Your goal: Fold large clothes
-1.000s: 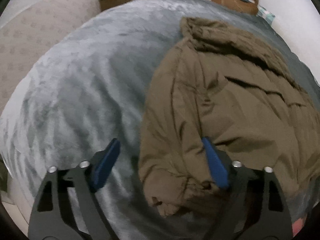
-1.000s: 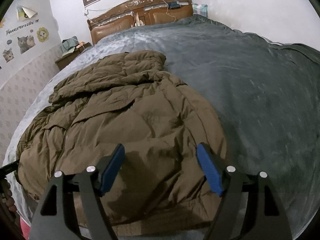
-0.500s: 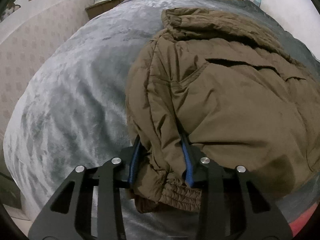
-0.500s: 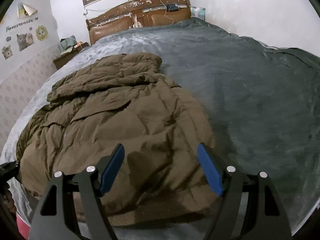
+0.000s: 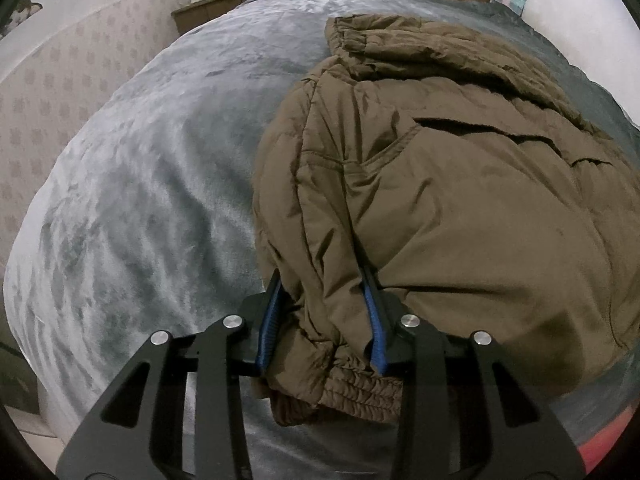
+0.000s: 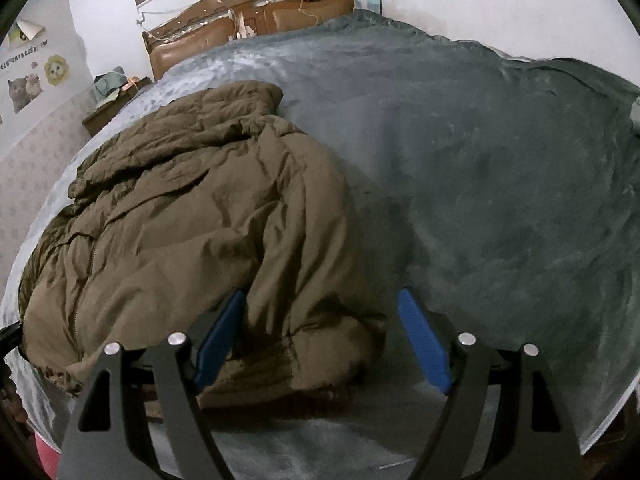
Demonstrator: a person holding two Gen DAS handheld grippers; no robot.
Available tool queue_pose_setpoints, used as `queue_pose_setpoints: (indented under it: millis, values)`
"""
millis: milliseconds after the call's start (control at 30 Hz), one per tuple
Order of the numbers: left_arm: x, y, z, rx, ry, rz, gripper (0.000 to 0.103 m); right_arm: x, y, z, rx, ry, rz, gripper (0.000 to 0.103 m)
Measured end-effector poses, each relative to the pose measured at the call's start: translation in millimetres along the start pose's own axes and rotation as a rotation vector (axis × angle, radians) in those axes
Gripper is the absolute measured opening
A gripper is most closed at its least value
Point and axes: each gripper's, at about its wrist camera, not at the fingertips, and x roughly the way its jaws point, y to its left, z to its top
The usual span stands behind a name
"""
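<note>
Left wrist view: left gripper (image 5: pixel 324 312) is clamping a bunched fold of the brown jacket (image 5: pixel 440 184) just above its elastic hem, likely to get a corner for lifting and folding. The jacket is lying on the grey bed (image 5: pixel 140 200), near its foot edge.

Right wrist view: right gripper (image 6: pixel 320 332) is sitting spread wide, straddling the jacket's (image 6: pixel 192 216) other hem corner, nothing pinched yet; probably lining up a matching grab. Only this view is showing the zipper (image 6: pixel 86 276) and the bare right half of the bed (image 6: pixel 500 180).
</note>
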Motion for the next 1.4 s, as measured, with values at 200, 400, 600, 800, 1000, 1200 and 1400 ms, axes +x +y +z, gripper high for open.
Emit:
queue_pose_setpoints:
  millis: [200, 400, 600, 800, 1000, 1200, 1400]
  values:
    - [0, 2, -5, -0.011, -0.012, -0.006, 0.038, 13, 10, -12, -0.037, 0.008, 0.012, 0.078]
    - [-1, 9, -9, -0.039, -0.025, 0.002, 0.055, 18, 18, -19, -0.092, 0.019, 0.007, 0.058]
    - [1, 23, -10, -0.075, -0.031, -0.005, 0.074, 21, 30, -23, -0.179, 0.027, -0.005, 0.037]
    - [1, 30, -14, -0.069, -0.041, -0.019, 0.085, 21, 35, -25, -0.213, 0.026, -0.014, 0.031]
    - [2, 41, -20, -0.092, -0.031, -0.098, 0.092, 22, 32, -27, -0.196, 0.015, -0.012, 0.033]
    - [3, 45, -28, -0.093, -0.029, -0.129, 0.099, 24, 32, -28, -0.185, 0.011, -0.013, 0.038]
    - [5, 33, -28, -0.073, -0.015, -0.082, 0.1, 25, 32, -29, -0.175, -0.001, -0.013, 0.041]
